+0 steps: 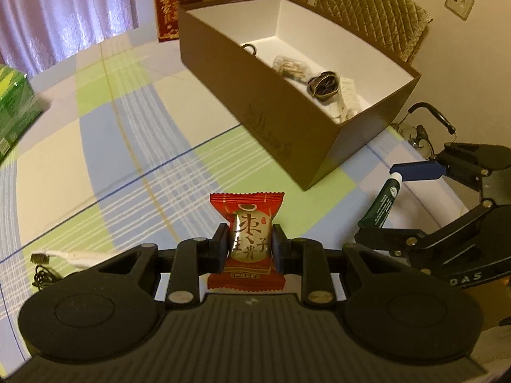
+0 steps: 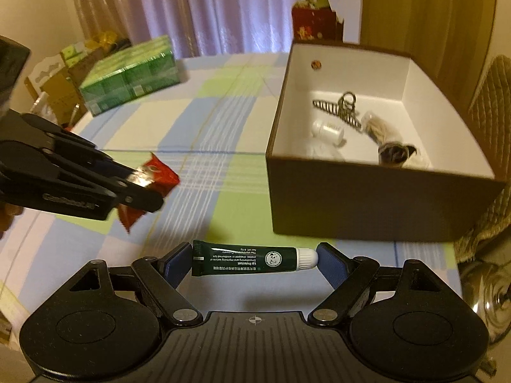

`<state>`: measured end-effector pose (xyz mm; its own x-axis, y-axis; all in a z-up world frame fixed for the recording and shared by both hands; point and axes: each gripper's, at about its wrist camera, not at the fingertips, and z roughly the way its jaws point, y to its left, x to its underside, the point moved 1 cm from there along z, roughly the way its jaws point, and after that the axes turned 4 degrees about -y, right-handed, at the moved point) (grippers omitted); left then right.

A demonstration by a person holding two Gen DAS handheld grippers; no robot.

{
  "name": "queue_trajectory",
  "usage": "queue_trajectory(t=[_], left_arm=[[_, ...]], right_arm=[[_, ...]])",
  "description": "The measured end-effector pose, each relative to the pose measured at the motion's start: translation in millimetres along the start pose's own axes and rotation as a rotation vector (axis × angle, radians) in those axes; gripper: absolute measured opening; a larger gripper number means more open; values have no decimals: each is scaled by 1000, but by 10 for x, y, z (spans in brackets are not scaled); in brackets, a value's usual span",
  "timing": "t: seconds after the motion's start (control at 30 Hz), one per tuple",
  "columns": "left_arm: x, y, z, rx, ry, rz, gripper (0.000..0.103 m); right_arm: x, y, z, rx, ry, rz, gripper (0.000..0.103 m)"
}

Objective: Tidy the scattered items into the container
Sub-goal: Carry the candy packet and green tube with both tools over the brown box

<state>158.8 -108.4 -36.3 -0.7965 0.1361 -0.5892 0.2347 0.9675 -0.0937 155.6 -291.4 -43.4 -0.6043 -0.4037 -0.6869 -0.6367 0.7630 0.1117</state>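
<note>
In the left wrist view, the left gripper has its jaws clenched on a red snack packet, pinching it at the waist so that both crimped ends stick out; the lower end is partly cut off by the gripper body. The brown box stands open ahead on the checked tablecloth. Its near wall hides most of the floor, and only a dark hair tie, a pale bundle and part of a ring show inside. To the right, the right gripper grips a dark green tube, whose lower end is hidden behind a finger. A white cable lies at the left, its far end hidden under the gripper body.

In the right wrist view, the right gripper has its jaws grasping the tube lengthwise, white cap against one pad, crimped end against the other. The box stands just beyond, to the right, holding a striped hair claw, a small white bottle and blurred items near the front wall that are hard to make out. At the left, the left gripper holds the packet, motion-blurred and partly covered by its fingers. A green carton sits far back on the table.
</note>
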Motion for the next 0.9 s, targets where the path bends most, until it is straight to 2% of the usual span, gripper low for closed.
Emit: queue_trajectory(t=[0.43, 0.73, 0.9], left_arm=[[-427, -168, -47, 6, -65, 37, 23], [-864, -309, -30, 19, -122, 94, 23], [-1178, -408, 79, 28, -145, 138, 23]], right_arm=[[-389, -454, -441, -45, -126, 5, 86], [-653, -814, -475, -27, -172, -32, 86], [-833, -1040, -324, -49, -169, -97, 86]])
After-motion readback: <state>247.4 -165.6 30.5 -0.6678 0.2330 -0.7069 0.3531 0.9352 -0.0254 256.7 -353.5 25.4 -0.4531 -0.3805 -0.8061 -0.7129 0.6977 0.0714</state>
